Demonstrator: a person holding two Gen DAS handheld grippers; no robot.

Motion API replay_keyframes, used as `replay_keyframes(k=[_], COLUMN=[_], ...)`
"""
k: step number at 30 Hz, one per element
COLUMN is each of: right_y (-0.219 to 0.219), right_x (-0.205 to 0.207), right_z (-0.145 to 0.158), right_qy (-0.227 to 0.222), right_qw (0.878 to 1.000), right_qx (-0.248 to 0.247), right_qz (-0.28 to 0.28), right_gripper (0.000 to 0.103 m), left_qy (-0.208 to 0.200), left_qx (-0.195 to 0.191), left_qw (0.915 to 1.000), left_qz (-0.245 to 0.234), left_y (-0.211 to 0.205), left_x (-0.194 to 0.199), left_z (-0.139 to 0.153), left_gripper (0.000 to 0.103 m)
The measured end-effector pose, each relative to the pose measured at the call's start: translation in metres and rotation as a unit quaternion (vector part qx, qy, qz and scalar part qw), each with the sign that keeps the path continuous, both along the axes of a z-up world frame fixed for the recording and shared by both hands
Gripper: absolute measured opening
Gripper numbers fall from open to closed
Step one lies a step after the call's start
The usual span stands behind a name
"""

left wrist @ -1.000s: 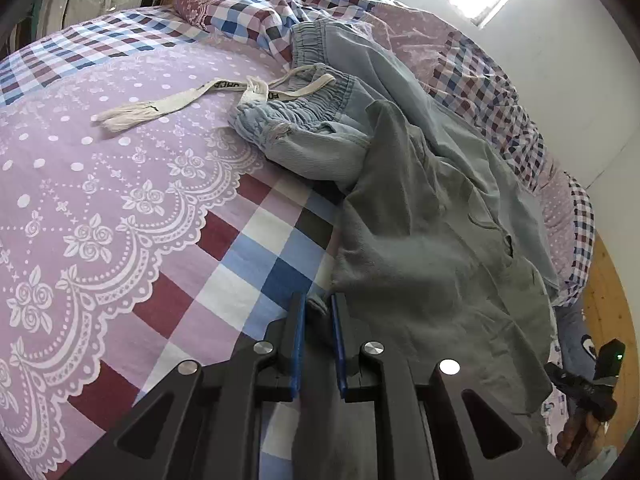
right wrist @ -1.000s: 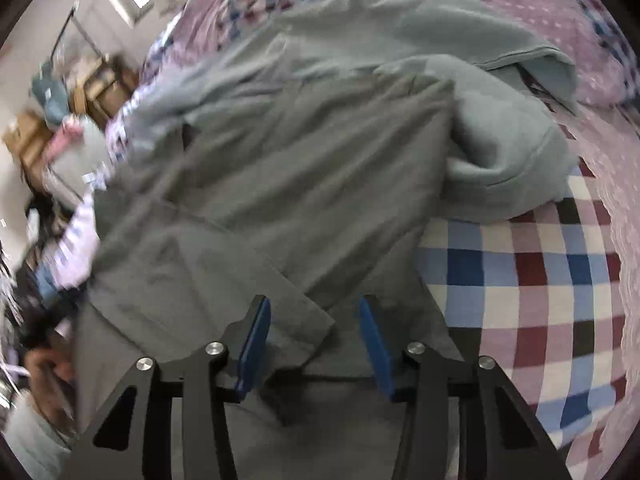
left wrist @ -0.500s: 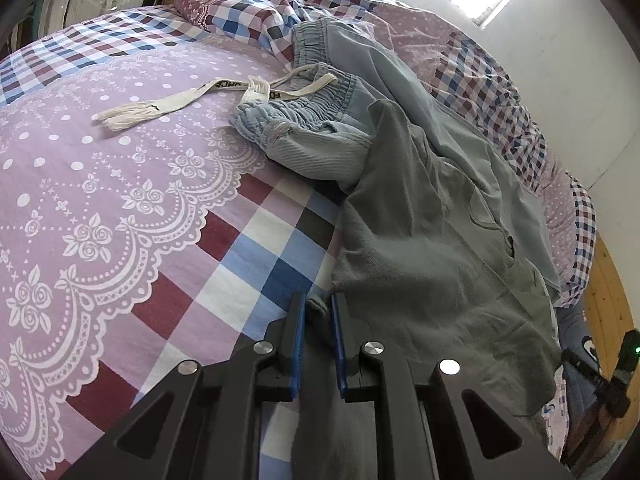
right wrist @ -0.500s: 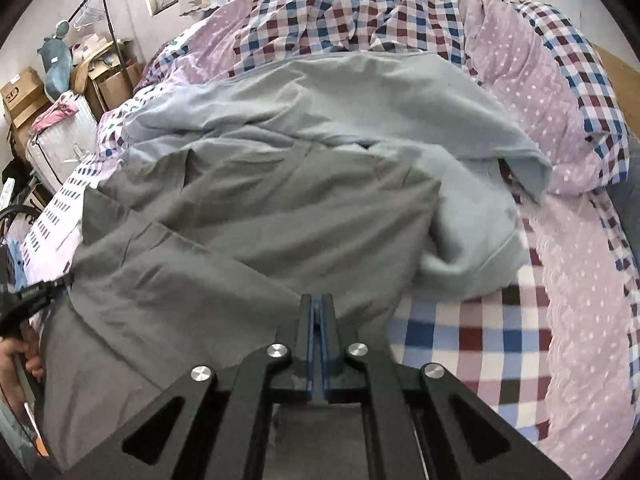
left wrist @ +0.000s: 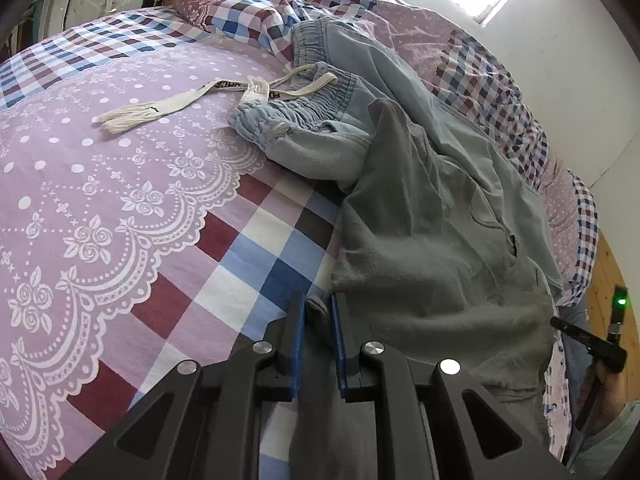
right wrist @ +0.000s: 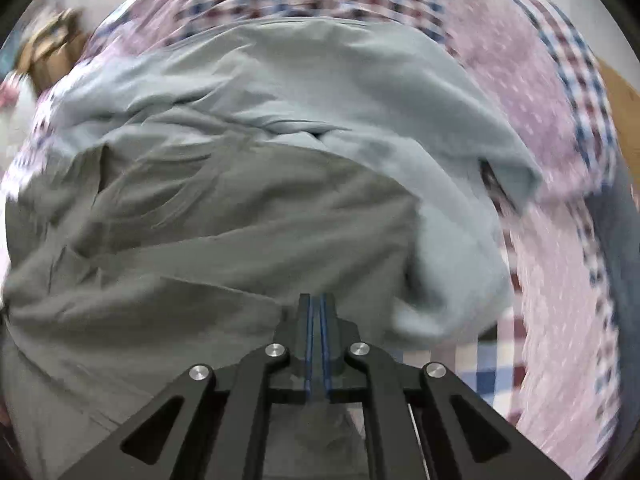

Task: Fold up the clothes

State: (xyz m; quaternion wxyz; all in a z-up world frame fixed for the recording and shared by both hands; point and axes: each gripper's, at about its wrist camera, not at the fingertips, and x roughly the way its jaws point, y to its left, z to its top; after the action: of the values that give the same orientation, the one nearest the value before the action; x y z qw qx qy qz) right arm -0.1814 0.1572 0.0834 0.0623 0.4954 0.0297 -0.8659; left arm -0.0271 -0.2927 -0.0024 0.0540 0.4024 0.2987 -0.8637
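left gripper has its jaws nearly together on a bunched corner of the grey garment, pinched btwn the blue pads; left of the jaws there's only bare bedspread, purple lace print and checks. ahead of the jaws and a bit left, the denim trousers lie crumpled w/ the white drawstring trailing out left, untouched. the grey piece spreads ahead and right of the jaws, rumpled, partly over a pale blue-grey garment. right gripper: jaws have just been closing then eased a hair, now all but together w/ a thin layer of grey cloth btwn the pads, looks gripped; view is blurred. ahead of those jaws the grey piece bulges, pale one beyond and to the right. progress: early imo. both corners of one edge held, no fold made yet, nothing stacked; the other pieces still to do.
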Motion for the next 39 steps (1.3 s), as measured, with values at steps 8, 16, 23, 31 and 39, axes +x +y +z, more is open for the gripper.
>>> replay_keyframes(k=[8, 16, 23, 31, 39], right_y=[0.014, -0.005, -0.004, 0.007, 0.02], right_x=[0.074, 0.074, 0.076, 0.095, 0.231], right_z=[-0.017, -0.049, -0.047, -0.03, 0.011], right_qy=[-0.031, -0.054, -0.045, -0.015, 0.088], right_qw=[0.99, 0.995, 0.998, 0.998, 0.987], right_qx=[-0.135, -0.077, -0.047, -0.042, -0.132], right_qz=[0.024, 0.025, 0.002, -0.054, -0.033], right_gripper=[0.049, 0.002, 0.001, 0.034, 0.053], left_qy=[-0.009, -0.013, -0.008, 0.015, 0.019], left_qx=[0.001, -0.002, 0.016, 0.048, 0.085], left_qw=[1.0, 0.9997, 0.9998, 0.9977, 0.995], left_qz=[-0.003, -0.019, 0.002, 0.045, 0.048], left_y=[0.001, 0.01, -0.002, -0.027, -0.027], left_x=[0.0, 0.002, 0.008, 0.027, 0.064], left_z=[0.004, 0.013, 0.021, 0.034, 0.025], left_gripper=[0.018, 0.038, 0.038, 0.054, 0.054])
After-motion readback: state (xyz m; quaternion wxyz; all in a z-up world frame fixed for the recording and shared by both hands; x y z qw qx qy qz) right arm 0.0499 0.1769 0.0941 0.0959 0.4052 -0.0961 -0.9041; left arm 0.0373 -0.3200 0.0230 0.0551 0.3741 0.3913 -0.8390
